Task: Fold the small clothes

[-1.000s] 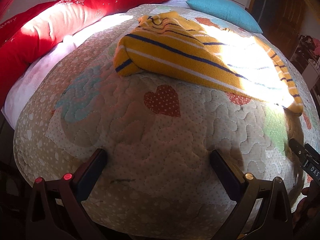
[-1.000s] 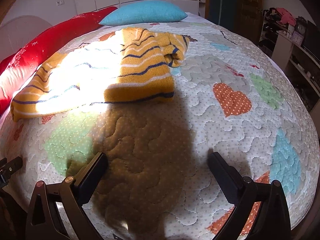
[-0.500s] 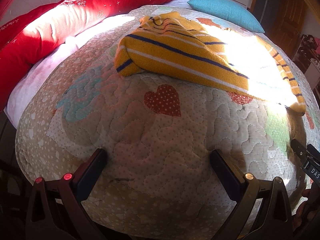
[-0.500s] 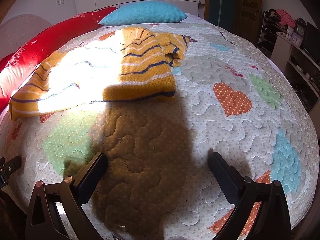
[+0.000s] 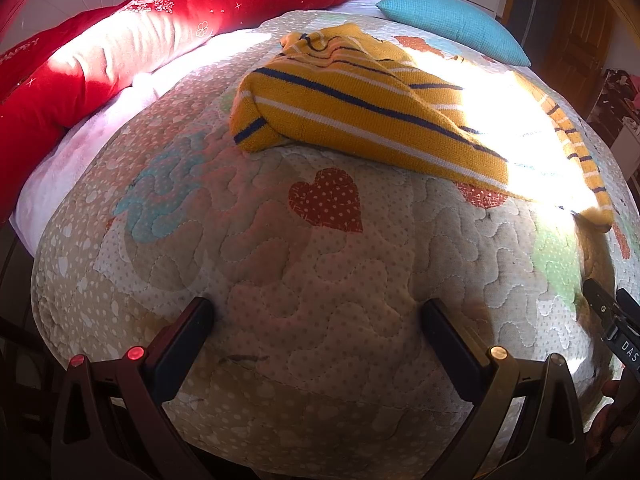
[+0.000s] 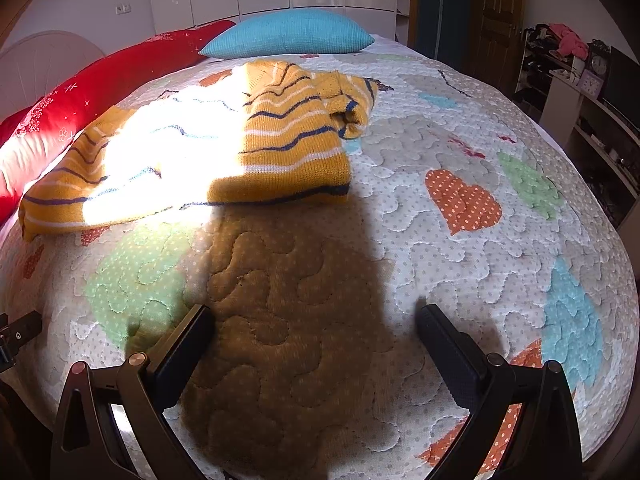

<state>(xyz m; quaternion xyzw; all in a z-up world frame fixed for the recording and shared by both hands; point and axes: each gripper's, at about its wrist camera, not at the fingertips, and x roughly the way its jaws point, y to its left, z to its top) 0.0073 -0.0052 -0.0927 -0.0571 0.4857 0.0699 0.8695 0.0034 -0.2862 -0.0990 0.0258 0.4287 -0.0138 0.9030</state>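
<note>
A small yellow knit sweater [image 5: 360, 108] with navy and white stripes lies partly folded on the quilted bedspread [image 5: 304, 280]; strong sunlight washes out its middle. In the right wrist view the same sweater [image 6: 288, 148] sits ahead and left, one sleeve bunched at its far right. My left gripper [image 5: 318, 316] is open above the quilt, well short of the sweater's hem. Just as far back, my right gripper [image 6: 316, 320] hangs open with nothing between its fingers, over a dark shadow on the quilt.
A long red pillow [image 5: 120, 52] runs along the bed's left side and a teal cushion [image 6: 288, 38] lies at the head. Shelves with clutter [image 6: 568, 64] stand at the right. The other gripper's body [image 5: 612, 320] shows at the right edge.
Both views have drifted slightly, the sweater sitting a touch lower and nearer in frame. Both grippers stay open and the sweater has not been touched.
</note>
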